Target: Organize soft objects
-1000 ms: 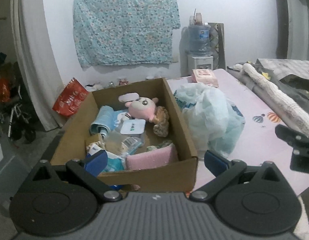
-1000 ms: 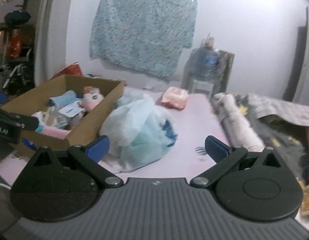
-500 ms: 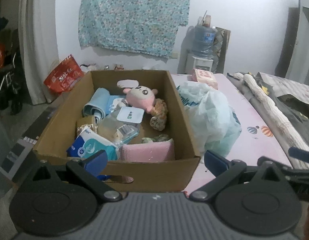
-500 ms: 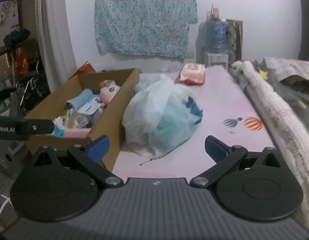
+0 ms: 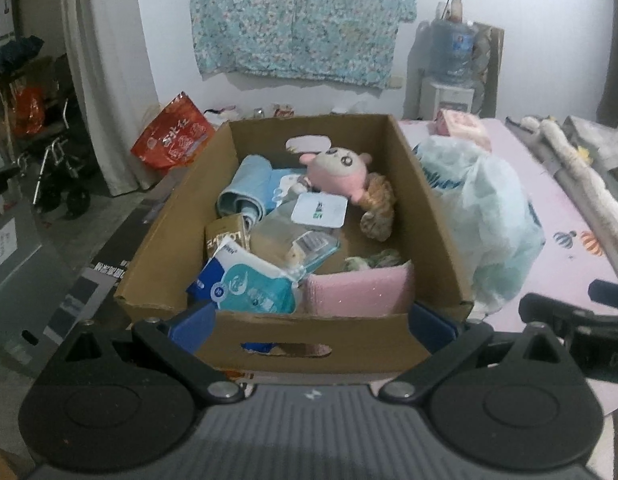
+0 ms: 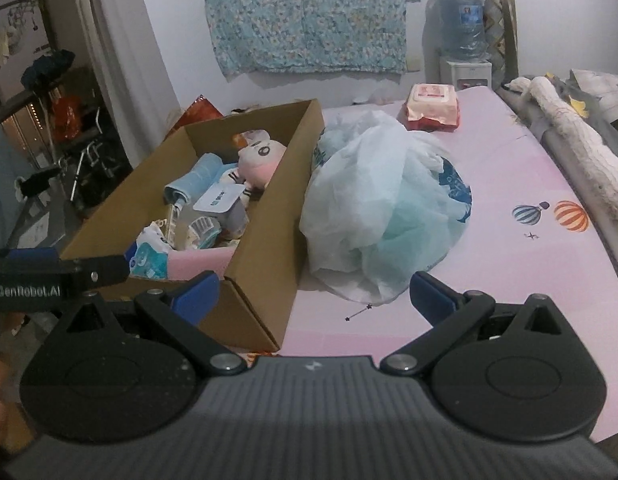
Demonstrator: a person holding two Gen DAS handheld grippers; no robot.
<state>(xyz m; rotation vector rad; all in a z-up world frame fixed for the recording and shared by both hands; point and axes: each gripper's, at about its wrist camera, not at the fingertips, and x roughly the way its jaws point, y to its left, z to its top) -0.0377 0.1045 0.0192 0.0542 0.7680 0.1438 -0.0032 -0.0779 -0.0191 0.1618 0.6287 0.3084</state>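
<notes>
An open cardboard box (image 5: pixel 437 216) (image 6: pixel 265 248) sits on a pink mat. Inside lie a pink plush doll (image 5: pixel 341 168) (image 6: pixel 261 160), a rolled blue towel (image 5: pixel 245 192), a pink sponge (image 5: pixel 357 292), tissue packs (image 5: pixel 249 284) and a curly brown scrunchie (image 5: pixel 379 208). A crumpled pale plastic bag (image 6: pixel 381 208) (image 5: pixel 485 216) rests against the box's right side. My left gripper (image 5: pixel 309 324) is open just before the box's near wall. My right gripper (image 6: pixel 313 296) is open near the box's front corner and the bag.
A pink wet-wipes pack (image 6: pixel 431 106) lies at the mat's far end. A rolled white blanket (image 6: pixel 577 152) runs along the right. A red bag (image 5: pixel 173 136) leans by the wall, a water dispenser (image 5: pixel 449 76) behind. The other gripper (image 5: pixel 581 320) shows at right.
Both cameras have risen and tilted down, so the box contents and the bag show more fully. Both grippers stay open and hold nothing.
</notes>
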